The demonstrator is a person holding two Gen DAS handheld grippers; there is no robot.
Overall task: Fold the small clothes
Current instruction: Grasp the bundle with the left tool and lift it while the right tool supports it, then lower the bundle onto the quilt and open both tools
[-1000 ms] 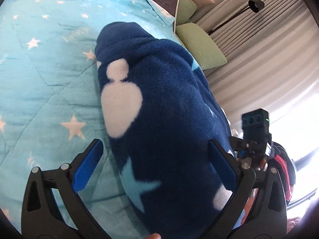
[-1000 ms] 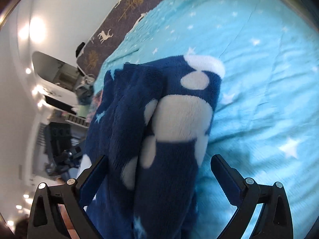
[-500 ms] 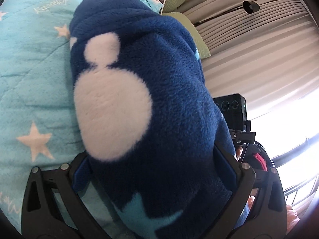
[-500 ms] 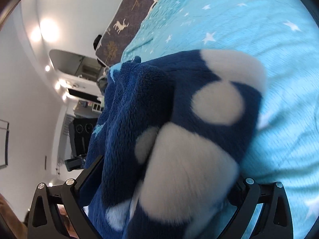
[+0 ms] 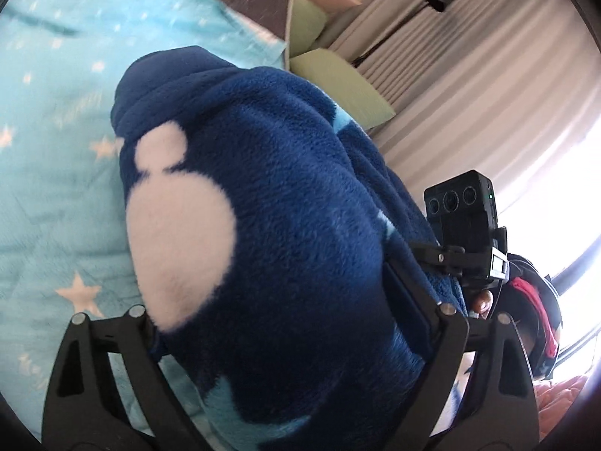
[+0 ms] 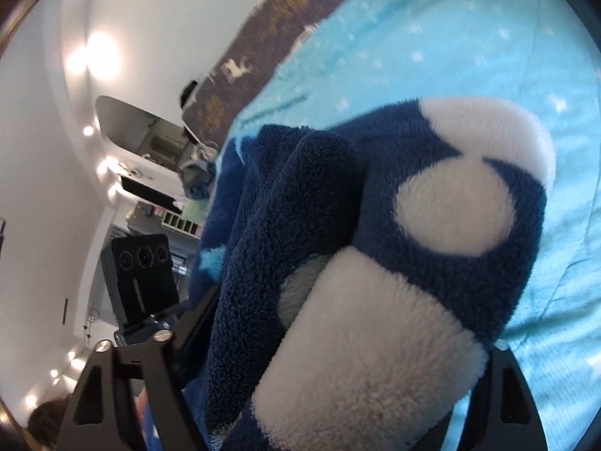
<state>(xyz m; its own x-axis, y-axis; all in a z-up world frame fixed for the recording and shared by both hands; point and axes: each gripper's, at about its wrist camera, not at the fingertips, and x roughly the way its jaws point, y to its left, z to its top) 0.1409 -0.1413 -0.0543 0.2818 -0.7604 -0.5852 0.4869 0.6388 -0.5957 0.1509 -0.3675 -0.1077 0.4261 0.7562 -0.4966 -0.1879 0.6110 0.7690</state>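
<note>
The navy fleece garment (image 5: 293, 248), folded thick, fills the span between both grippers above the turquoise star bedspread (image 5: 56, 173). The left gripper (image 5: 278, 323) has just been closing; its jaws press the bundle's sides. The right gripper (image 6: 338, 342) has likewise been closing and clamps the same bundle. Green pillows (image 5: 338, 86) lie beyond.

Soft cloth against hard matt plastic

The fleece garment (image 5: 300, 244) is thick, fuzzy pile, navy with white patches whose nap stands up fluffy at the folds. Under it the bedspread (image 5: 49, 173) is thin, smooth quilted cloth, lightly creased, with a dull sheen. The left gripper (image 5: 289, 323) and right gripper (image 6: 330, 342) have matt black plastic arms with small shiny metal screw heads. The curtain (image 5: 469, 86) is pleated matt fabric.
</note>
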